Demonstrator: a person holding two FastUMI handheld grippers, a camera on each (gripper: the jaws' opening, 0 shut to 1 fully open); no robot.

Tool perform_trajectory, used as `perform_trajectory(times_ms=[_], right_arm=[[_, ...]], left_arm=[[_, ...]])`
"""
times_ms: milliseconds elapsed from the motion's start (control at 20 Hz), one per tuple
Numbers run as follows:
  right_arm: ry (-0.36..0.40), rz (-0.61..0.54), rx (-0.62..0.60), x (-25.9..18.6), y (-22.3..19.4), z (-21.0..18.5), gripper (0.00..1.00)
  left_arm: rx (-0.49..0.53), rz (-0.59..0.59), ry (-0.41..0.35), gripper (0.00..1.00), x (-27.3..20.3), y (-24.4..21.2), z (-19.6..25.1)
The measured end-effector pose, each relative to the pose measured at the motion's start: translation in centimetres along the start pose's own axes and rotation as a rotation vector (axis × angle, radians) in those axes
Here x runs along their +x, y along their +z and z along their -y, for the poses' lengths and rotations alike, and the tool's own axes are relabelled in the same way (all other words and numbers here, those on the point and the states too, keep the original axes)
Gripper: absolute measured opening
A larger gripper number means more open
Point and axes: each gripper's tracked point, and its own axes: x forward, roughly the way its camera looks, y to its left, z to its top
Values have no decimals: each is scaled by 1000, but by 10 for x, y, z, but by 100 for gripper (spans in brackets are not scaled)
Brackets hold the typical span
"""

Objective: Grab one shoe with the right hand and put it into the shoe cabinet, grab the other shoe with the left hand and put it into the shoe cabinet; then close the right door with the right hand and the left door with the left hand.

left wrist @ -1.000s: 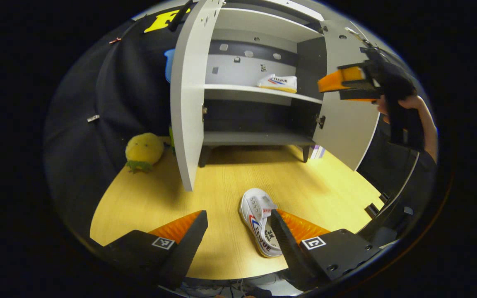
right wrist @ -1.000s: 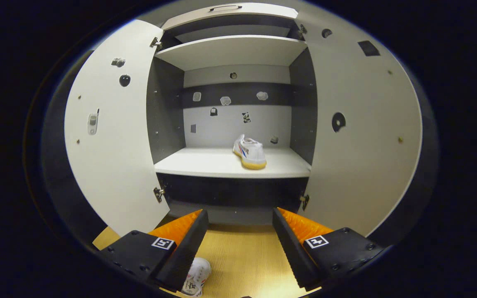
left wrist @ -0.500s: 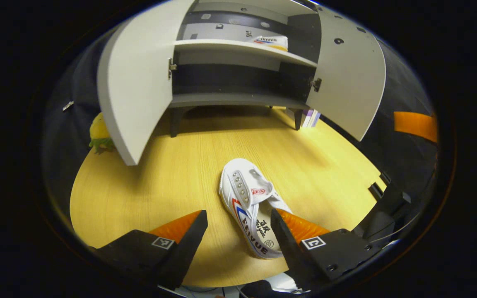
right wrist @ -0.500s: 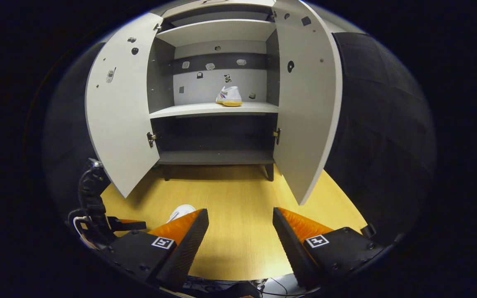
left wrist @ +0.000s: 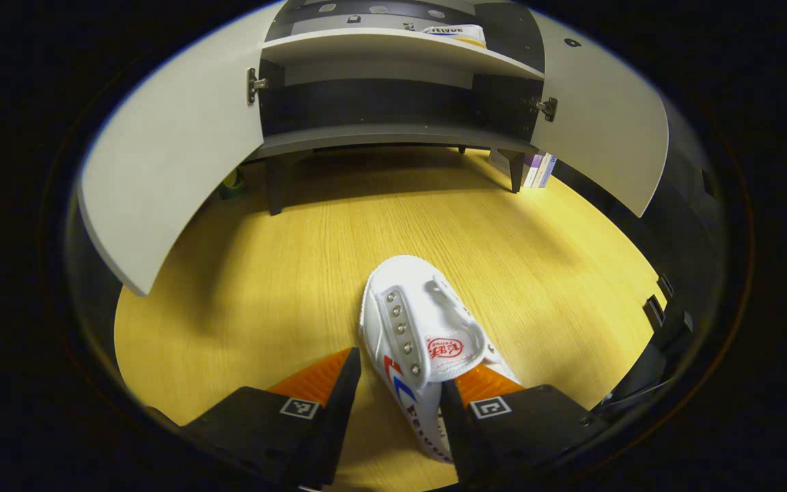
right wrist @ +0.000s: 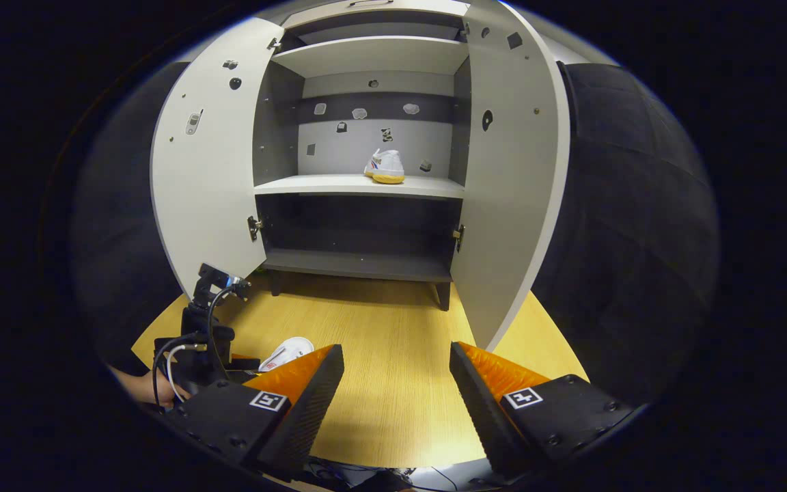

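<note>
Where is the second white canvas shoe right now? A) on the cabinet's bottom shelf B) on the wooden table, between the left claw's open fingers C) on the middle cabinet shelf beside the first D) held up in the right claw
B: the white canvas shoe lies on the wooden table with the left claw open around its heel end, not clamped; the other white shoe sits alone on the middle shelf.

My left gripper (left wrist: pixel 393 403) has two wedge-shaped fingers on blocky black mounts, each mount carrying a small square black-and-white marker tag. My right gripper (right wrist: pixel 397 396) is built the same, with round screw heads on its mounts. From the right gripper view, the left gripper's black body trails looping black and white cables.
</note>
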Motion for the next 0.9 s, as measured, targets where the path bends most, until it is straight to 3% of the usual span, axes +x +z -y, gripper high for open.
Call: perform_trajectory(times_ms=[250,300,400,900], right_arm=[[58,1,29,26,15,1,99],[70,-1,22,30,16,-1,99],[89,-11,6,34,12,0,99],[119,15,7,46,19,2,99]], left_arm=[[102,-48,132,40,7,-5,-14],[115,-62,174,28,7,-8,-22],[94,-67,179,11,10,-5,-26],[39,-16,125,5,-6,16,-11]])
